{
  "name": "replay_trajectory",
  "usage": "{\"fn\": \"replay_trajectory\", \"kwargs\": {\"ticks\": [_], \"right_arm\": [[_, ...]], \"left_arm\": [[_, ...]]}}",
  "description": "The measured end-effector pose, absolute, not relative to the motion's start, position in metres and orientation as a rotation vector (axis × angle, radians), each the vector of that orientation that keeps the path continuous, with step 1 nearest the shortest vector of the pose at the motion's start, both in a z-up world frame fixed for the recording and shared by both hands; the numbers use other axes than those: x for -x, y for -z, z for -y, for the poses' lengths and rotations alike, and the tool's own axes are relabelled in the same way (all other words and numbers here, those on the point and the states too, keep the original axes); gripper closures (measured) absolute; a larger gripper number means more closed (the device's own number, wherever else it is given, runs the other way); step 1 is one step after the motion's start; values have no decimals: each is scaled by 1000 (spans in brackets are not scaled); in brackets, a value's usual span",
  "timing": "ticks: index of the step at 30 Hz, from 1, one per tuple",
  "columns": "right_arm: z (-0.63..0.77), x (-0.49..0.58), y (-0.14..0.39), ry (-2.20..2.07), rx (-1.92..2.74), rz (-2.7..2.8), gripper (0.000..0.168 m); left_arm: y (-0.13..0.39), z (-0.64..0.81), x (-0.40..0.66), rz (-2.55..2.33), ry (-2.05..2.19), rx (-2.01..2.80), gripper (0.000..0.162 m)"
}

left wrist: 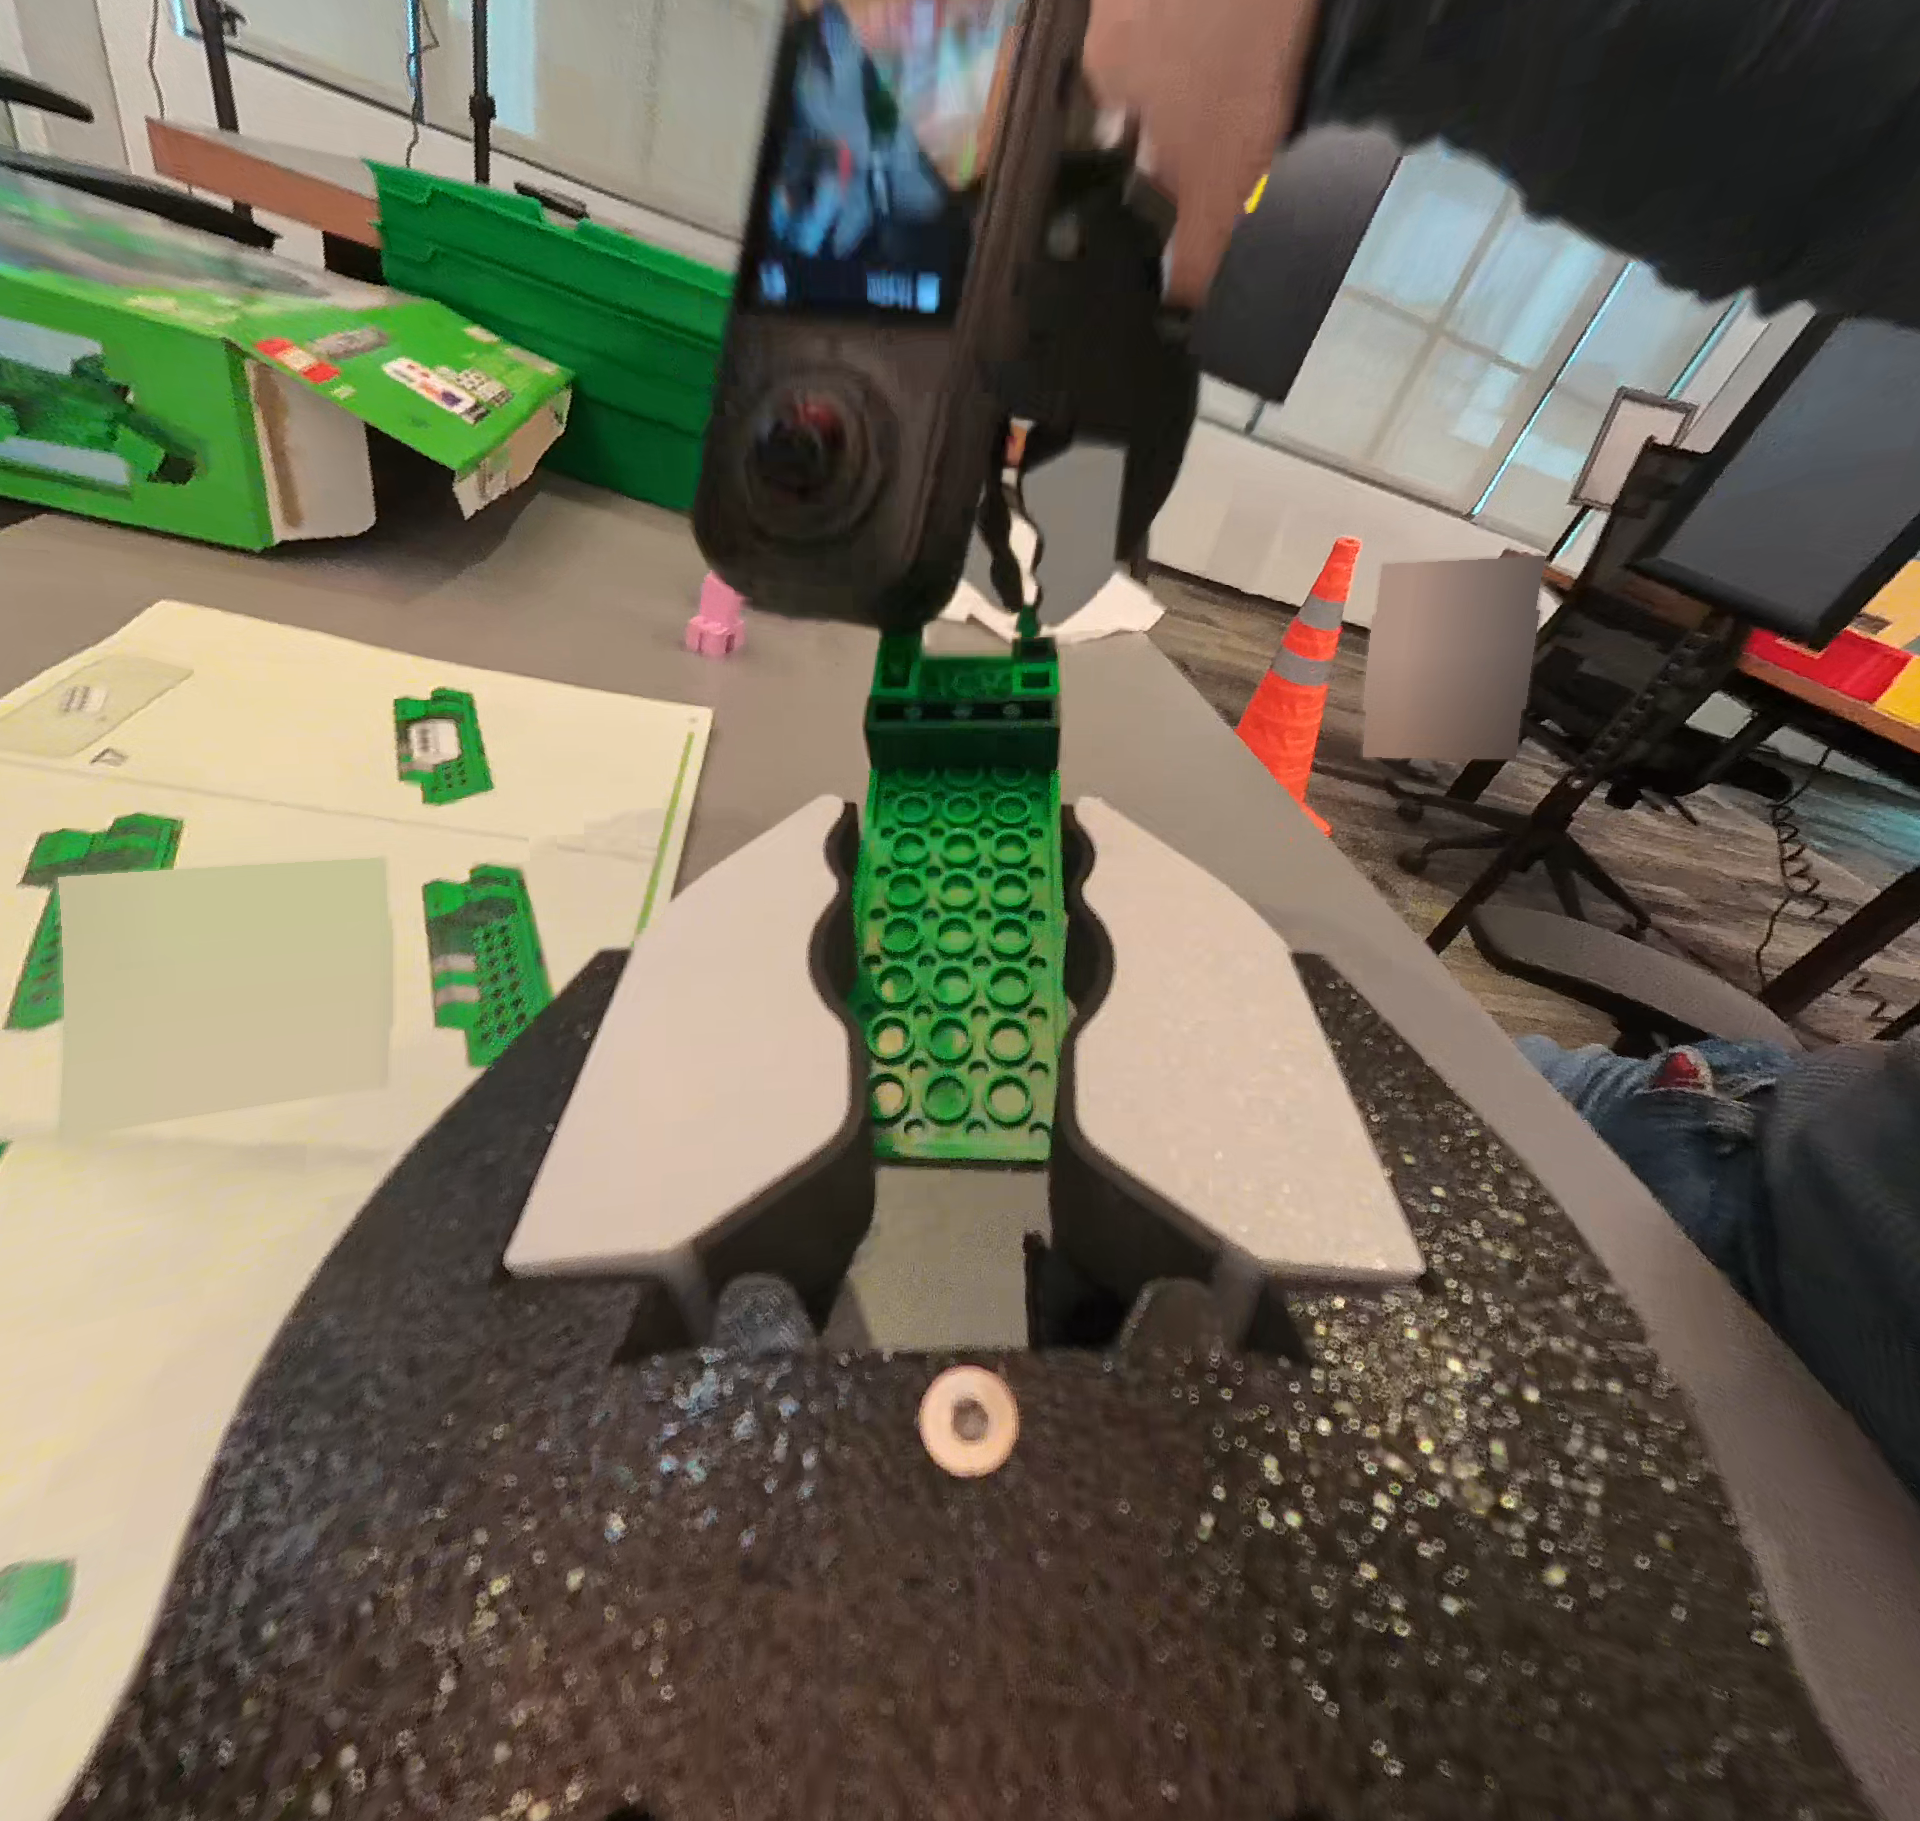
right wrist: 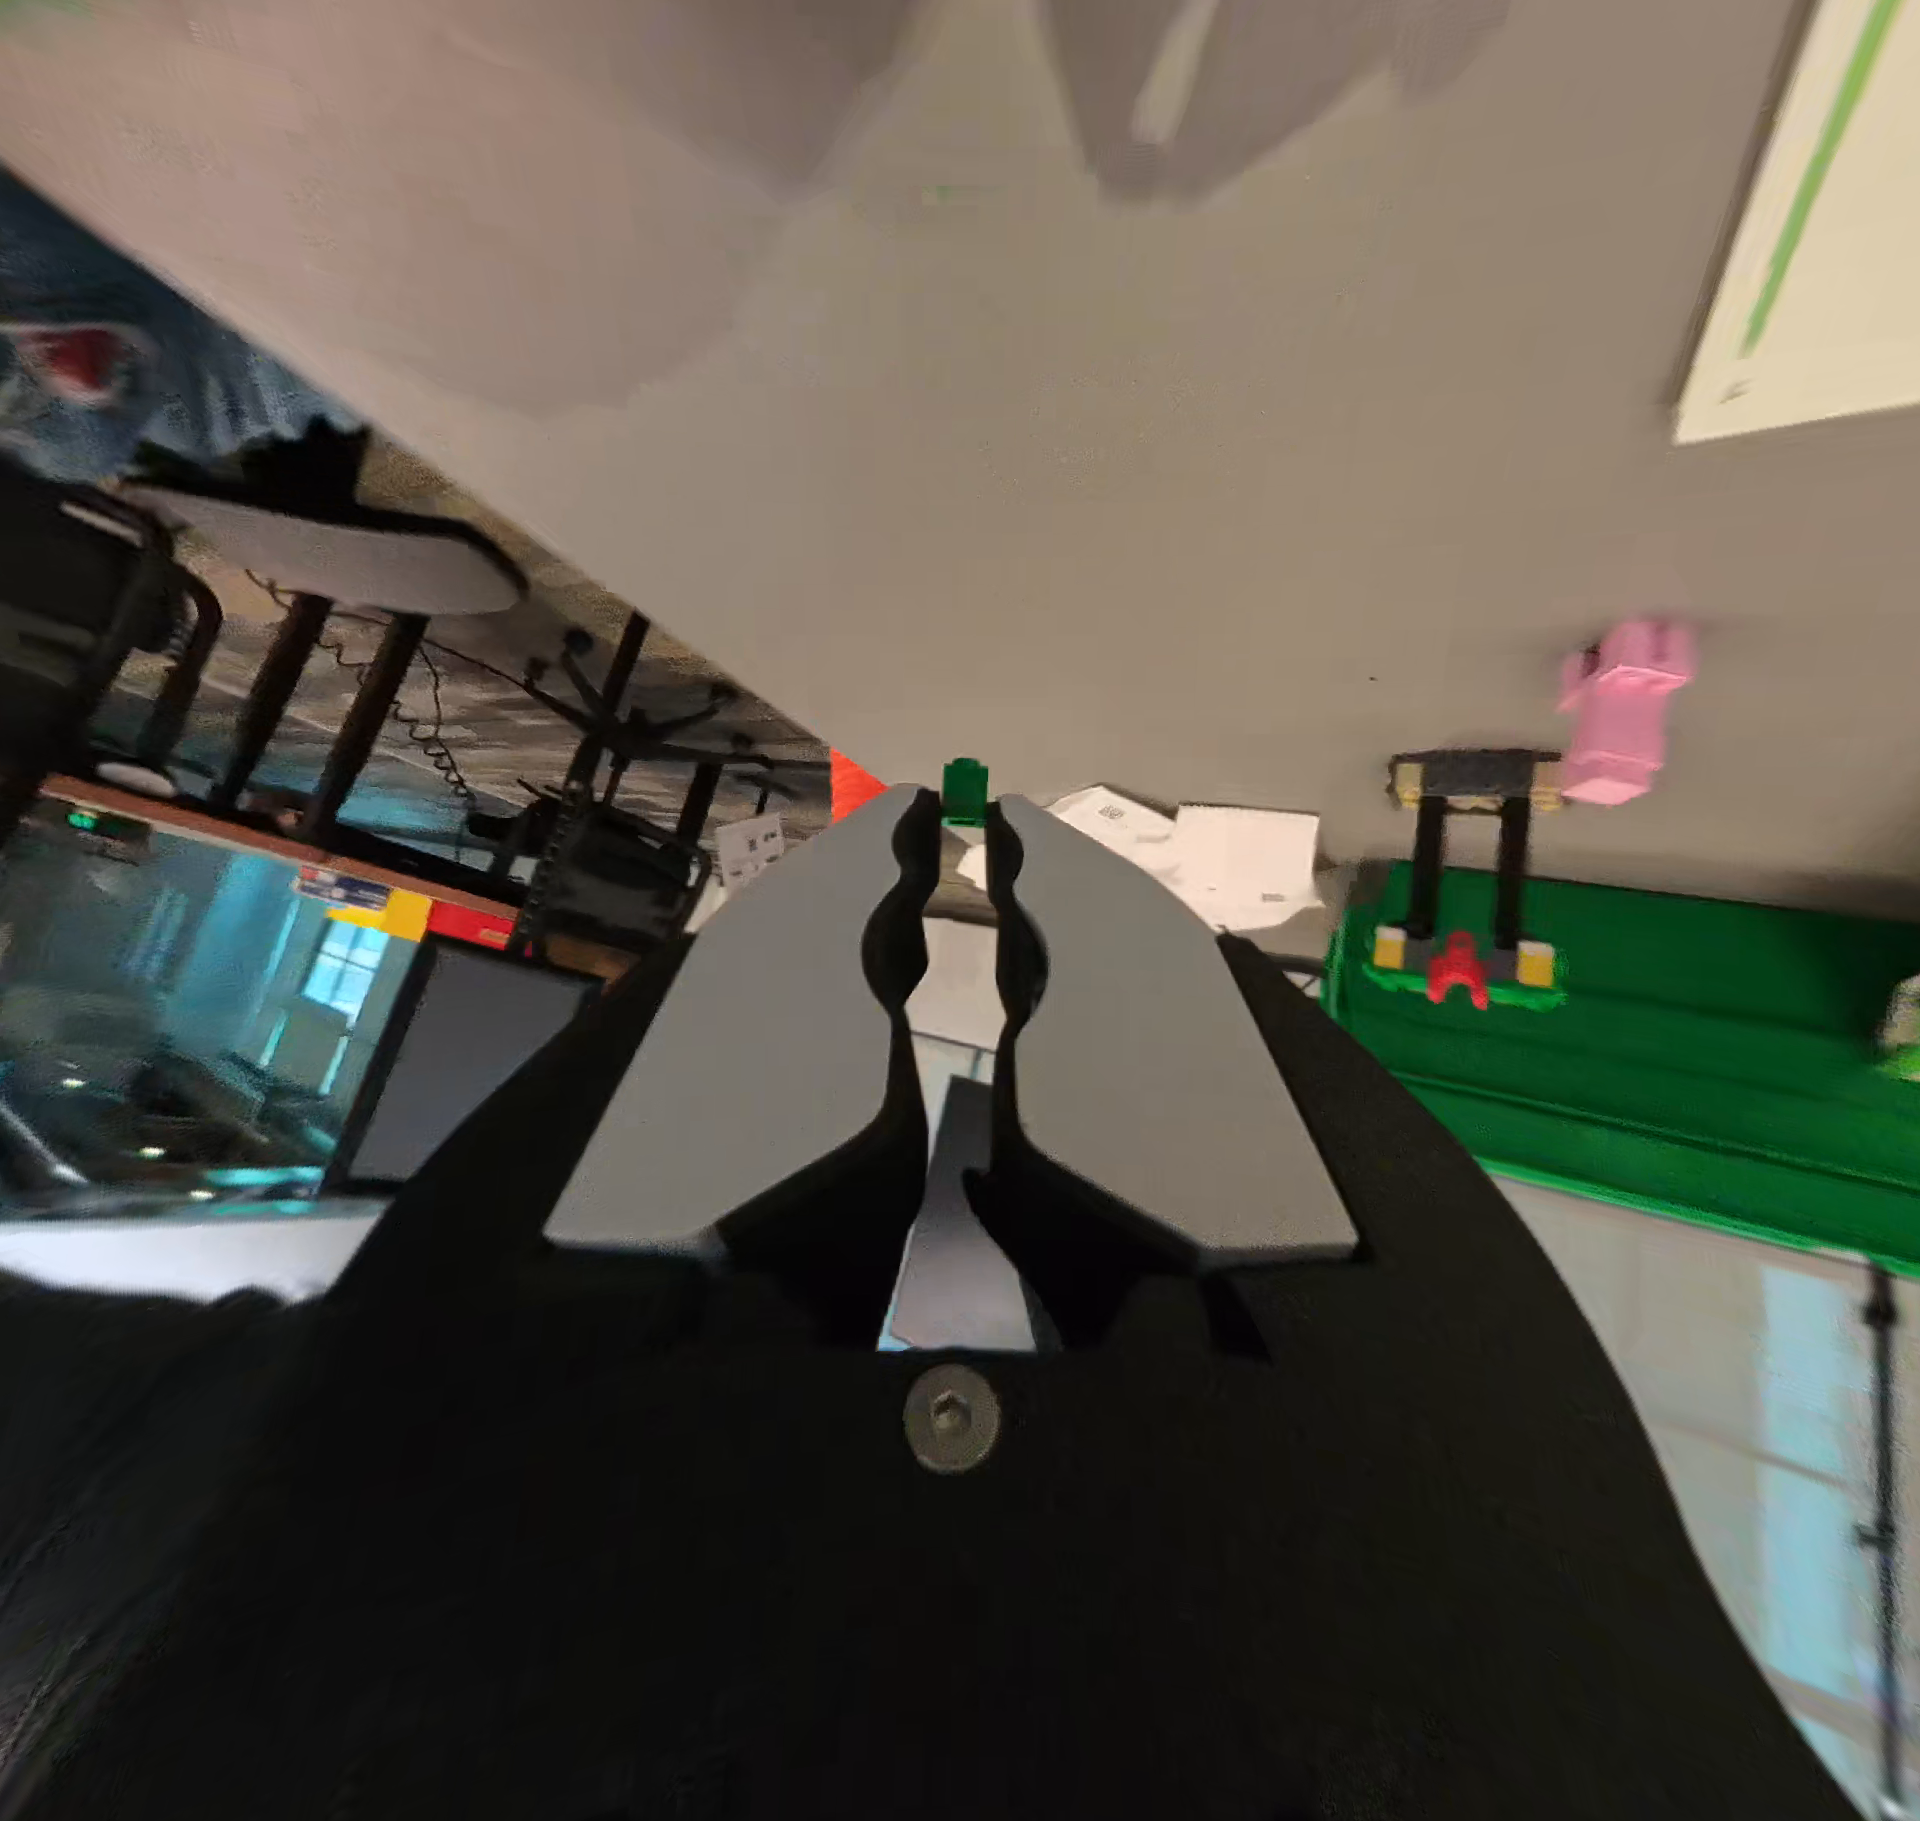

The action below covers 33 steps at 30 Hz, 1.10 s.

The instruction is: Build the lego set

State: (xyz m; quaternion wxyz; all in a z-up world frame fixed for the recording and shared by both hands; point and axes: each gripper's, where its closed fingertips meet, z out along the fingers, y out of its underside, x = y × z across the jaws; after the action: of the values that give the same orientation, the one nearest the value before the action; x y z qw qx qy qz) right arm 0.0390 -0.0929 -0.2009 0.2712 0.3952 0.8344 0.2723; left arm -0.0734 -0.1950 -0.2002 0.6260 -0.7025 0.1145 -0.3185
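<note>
Left wrist view: left gripper (left wrist: 961,836) jaws clamp green plate (left wrist: 961,971); right gripper (right wrist: 961,815) jaws pinch small green brick (right wrist: 963,792).

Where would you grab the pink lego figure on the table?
Grip the pink figure across its blocky body, coming down from above. It stands apart on the bare gray table, clear of the instruction sheet, and its flat sides suit parallel fingers. Finer detail is too blurred to judge.

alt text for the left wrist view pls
The left gripper clamps a green studded lego plate above a grey table, while the right gripper brings a small green piece down to its far end. An instruction sheet lies left.
</note>
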Motion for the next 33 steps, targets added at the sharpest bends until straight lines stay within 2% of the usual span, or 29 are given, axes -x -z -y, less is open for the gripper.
{"fn": "replay_trajectory", "kwargs": {"ticks": [5,13,19,21,27,33], "right_arm": [[60,-58,252,-735,-1082,-2355,160],[46,-84,264,-1050,-956,-2186,160],[61,-72,279,-995,-959,-2232,160],[67,-67,284,-950,-982,-2268,153],[82,-52,284,-711,-1193,-2393,137],[83,-35,249,174,-1843,-2563,134]], "left_arm": [[216,197,87,-329,553,1731,126],[203,206,145,-183,296,1677,126],[201,206,147,-163,333,1657,126],[202,205,143,-180,331,1667,126],[203,203,136,-194,352,1668,126],[200,201,122,-226,403,1639,126]]}}
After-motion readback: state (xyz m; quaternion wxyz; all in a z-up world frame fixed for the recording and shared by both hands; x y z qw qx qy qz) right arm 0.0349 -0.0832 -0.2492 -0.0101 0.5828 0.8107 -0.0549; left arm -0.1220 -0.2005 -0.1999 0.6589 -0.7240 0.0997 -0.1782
